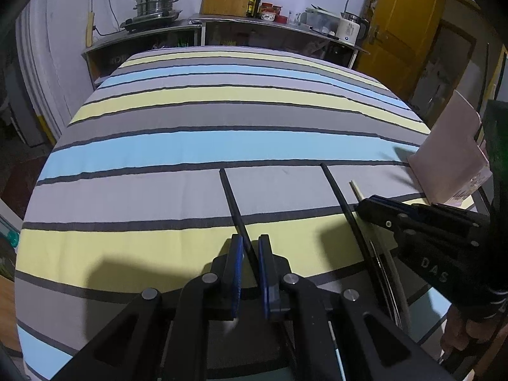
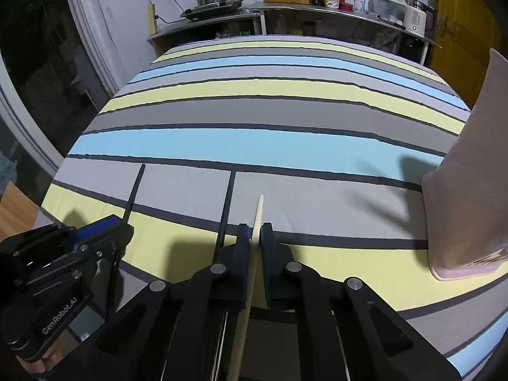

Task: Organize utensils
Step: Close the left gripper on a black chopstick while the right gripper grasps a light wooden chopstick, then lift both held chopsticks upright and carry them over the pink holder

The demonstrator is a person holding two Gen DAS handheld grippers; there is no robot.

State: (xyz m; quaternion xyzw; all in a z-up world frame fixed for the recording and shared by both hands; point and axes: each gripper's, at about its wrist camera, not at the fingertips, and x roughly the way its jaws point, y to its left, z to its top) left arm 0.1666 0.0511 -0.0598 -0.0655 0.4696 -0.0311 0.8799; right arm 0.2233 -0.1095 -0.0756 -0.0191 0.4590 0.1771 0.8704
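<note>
- Left gripper (image 1: 250,254), seen in its own wrist view, has its blue pads nearly together around a black chopstick (image 1: 233,200); the stick runs between them toward 12 o'clock, though whether the pads press it firmly I cannot tell.
- Right gripper (image 2: 255,238), in its own view, stands closed down on a pale wooden chopstick (image 2: 257,219), whose tip points to 12 o'clock just past the fingers.
- Largest thing around them is the striped cloth (image 1: 222,120) covering the table, on which everything lies.
- Next in size is the pink holder (image 2: 470,190), upright at 3 o'clock of the right gripper and well apart from it.
- Smaller still is a second black chopstick (image 1: 339,197), loose on the cloth between the two grippers, just beside the pale one.
- Step in hand, as I judge it: pick-up, with both grippers on a stick and nothing yet in the holder.
- Next move likely calls for lifting each stick clear of the cloth, tipping it upright, and carrying it toward 3 o'clock over the holder's mouth, one gripper at a time so they do not collide.
</note>
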